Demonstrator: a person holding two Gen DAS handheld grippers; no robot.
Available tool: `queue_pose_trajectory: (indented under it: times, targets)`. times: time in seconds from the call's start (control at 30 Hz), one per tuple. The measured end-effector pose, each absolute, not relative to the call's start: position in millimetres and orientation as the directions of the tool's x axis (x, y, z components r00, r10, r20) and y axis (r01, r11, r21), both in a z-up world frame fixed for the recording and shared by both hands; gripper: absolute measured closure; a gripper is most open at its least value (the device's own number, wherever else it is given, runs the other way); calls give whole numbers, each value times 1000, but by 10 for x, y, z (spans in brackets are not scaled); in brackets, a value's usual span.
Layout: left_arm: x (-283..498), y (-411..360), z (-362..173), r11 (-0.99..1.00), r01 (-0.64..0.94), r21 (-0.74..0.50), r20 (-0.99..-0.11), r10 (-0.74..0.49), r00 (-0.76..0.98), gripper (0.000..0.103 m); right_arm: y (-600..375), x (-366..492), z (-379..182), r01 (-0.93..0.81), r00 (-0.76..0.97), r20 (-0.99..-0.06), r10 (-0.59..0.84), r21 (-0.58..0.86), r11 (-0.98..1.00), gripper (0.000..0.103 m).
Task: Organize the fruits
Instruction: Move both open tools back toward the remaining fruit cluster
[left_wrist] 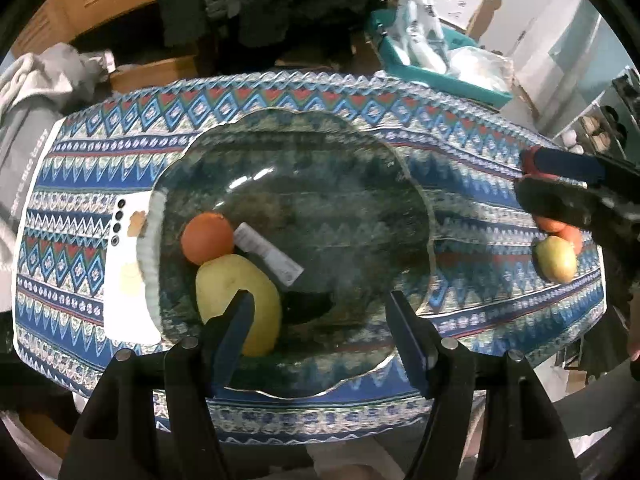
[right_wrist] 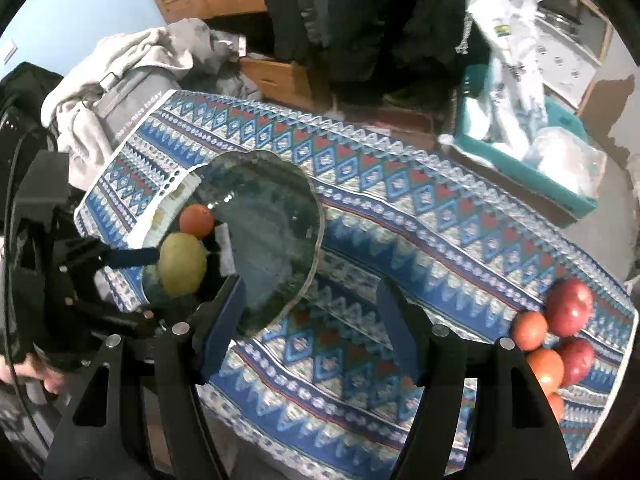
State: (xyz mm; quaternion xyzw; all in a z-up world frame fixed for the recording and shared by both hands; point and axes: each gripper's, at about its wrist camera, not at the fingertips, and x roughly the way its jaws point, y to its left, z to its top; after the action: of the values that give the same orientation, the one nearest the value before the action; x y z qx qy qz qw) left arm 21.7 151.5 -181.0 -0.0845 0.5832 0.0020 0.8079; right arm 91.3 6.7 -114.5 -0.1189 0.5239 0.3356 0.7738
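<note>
A clear glass bowl (left_wrist: 412,184) sits on a blue patterned cloth (left_wrist: 472,128). In it lie an orange (left_wrist: 207,239) and a yellow-green fruit (left_wrist: 228,288); both also show in the right wrist view, the orange (right_wrist: 196,220) and the yellow-green fruit (right_wrist: 182,263). My left gripper (left_wrist: 320,320) is open over the bowl's near side, its left finger just in front of the yellow-green fruit. My right gripper (right_wrist: 310,312) is open and empty above the cloth right of the bowl (right_wrist: 280,216). A pile of red apples (right_wrist: 570,306) and oranges (right_wrist: 530,330) lies at the cloth's right end.
A white label (left_wrist: 268,254) lies in the bowl. A white phone (left_wrist: 128,272) lies on the cloth left of the bowl. A yellow-green fruit (left_wrist: 557,259) lies at the right end. Grey clothes (right_wrist: 116,80) are piled far left, a teal bin (right_wrist: 524,168) far right.
</note>
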Motion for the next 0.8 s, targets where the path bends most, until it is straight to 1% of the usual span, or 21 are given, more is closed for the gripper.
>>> queue_pose_trajectory:
  times: [0.13,0.5,0.57,0.67,0.8]
  targets:
    - [253,1313,-1668,987,-69,-144,-934,-112,340,33,-163,839,-1052,-635,275,-891,360,113,764,34]
    - [323,659,-1346,991,44,-123,-916,-130,380,24,-941,780,-818,-558,347,-880,324,84,826,31]
    - [335,546,-1297,992,60,-114,-913,-128,387,22,-1094,778,-786,-541,359,-878,318,82,837,29]
    - [351,387,-1243,991,85,-107,-910,-132,393,22,-1303,763,-747,-517,386,-873,299,64,853,25]
    - [389,182,-1209,989,113,-99,-910,-136,393,20,-1567,774,-728,-483,415,-870,267,38,875,23]
